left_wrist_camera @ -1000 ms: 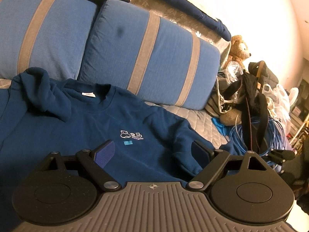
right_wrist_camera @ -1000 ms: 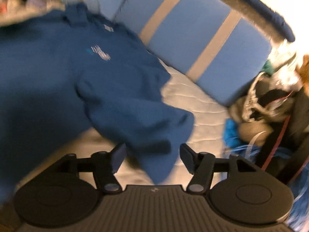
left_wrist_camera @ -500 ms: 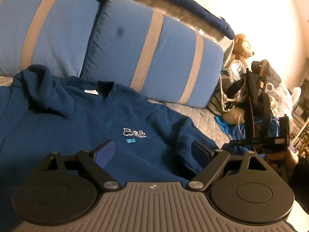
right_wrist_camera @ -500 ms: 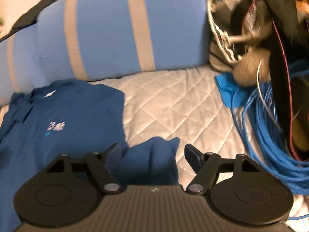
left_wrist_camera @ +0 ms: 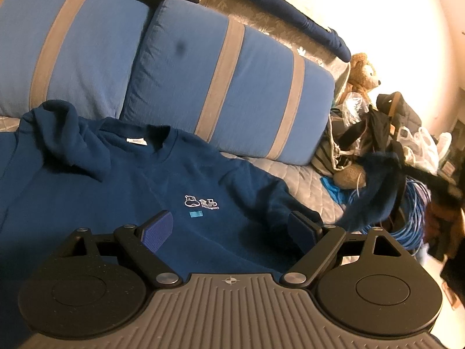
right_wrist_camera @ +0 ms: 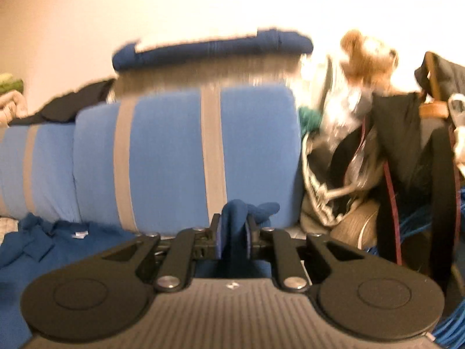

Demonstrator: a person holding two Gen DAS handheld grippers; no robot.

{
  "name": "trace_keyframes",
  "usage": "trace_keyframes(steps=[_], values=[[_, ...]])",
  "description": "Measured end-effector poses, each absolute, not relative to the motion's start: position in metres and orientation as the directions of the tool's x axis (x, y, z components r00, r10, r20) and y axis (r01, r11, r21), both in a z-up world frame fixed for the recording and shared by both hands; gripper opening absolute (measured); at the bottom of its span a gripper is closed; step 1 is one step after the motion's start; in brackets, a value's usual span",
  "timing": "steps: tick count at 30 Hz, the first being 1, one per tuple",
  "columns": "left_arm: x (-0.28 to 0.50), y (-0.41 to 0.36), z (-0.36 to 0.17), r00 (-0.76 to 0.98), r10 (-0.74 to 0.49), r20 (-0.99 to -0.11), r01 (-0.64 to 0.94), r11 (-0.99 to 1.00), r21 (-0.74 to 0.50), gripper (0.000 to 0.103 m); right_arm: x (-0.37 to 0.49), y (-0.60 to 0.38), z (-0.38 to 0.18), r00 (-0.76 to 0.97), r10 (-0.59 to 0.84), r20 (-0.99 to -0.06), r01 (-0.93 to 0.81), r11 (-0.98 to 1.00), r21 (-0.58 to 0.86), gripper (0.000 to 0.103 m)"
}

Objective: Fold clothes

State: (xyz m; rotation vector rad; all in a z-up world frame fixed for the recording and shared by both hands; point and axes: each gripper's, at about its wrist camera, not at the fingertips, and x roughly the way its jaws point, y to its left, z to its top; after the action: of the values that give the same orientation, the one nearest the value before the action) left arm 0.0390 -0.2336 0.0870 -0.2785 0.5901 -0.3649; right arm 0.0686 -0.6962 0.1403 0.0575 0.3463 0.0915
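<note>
A navy sweatshirt (left_wrist_camera: 122, 192) with a small white chest logo lies face up on the quilted sofa seat, one sleeve folded over near its collar. My left gripper (left_wrist_camera: 229, 226) hovers over its chest, open, nothing between its fingers. The other sleeve (left_wrist_camera: 375, 192) is lifted off the seat to the right, blurred. In the right wrist view my right gripper (right_wrist_camera: 234, 235) has its jaws closing on that sleeve's cuff (right_wrist_camera: 244, 208), the pads pressing the cloth, which bunches up above them. The sweatshirt's body (right_wrist_camera: 58, 241) shows at lower left there.
Two blue cushions with grey stripes (left_wrist_camera: 226, 87) stand behind the sweatshirt. A teddy bear (left_wrist_camera: 361, 69), dark bags (left_wrist_camera: 389, 122), plastic bags and a coil of blue cable (left_wrist_camera: 412, 212) crowd the sofa's right end. Dark clothes (left_wrist_camera: 290, 14) lie along the backrest top.
My right gripper closed on the sleeve cuff, rolled upright and rose, lifting the sleeve off the seat. The left gripper stayed where it was, still open.
</note>
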Motion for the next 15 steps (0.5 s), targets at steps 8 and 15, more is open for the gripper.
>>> trace_keyframes(steps=[8,15], values=[[0.037,-0.232,0.090,0.771,-0.421,-0.477,0.262,0.893,-0.365,0.087,-0.010,-0.724,0.062,0.843,0.030,-0.536,0.001,0.998,0.058,0.019],[0.037,-0.231,0.091,0.773,-0.422,-0.473,0.258,0.891,-0.374,0.087,-0.062,-0.728,0.036,0.745,0.077,-0.663,-0.012,0.995,0.102,0.045]])
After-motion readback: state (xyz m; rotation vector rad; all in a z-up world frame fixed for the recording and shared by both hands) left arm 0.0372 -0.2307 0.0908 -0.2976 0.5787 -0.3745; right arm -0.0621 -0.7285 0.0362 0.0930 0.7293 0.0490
